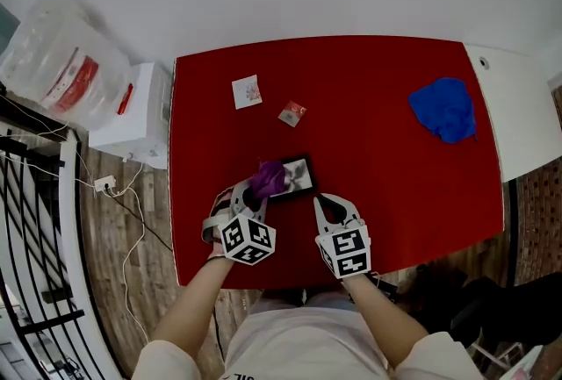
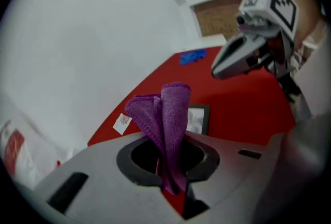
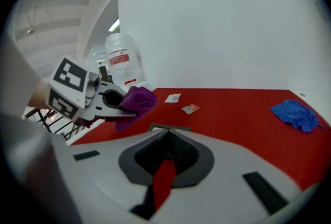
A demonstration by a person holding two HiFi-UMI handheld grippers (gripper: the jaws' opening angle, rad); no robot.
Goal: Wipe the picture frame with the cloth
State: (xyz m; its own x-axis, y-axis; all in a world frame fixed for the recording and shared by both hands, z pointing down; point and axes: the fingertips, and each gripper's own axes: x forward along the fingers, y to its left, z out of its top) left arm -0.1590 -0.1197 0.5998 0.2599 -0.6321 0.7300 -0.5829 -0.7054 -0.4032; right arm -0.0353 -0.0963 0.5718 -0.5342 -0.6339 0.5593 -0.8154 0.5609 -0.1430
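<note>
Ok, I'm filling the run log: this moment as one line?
left gripper: shut on purple cloth | right gripper: shut, empty | picture frame: flat on red table, cloth over one end, contact unclear

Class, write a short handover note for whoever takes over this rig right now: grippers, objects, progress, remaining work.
Left hand-held gripper: shut on the purple cloth, held over the left end of the picture frame.
Right hand-held gripper: shut, empty, near the frame.
Frame lies flat on the red table.
Done: cloth in grip.
Left: wipe the frame; how much is wiped cannot be told.
</note>
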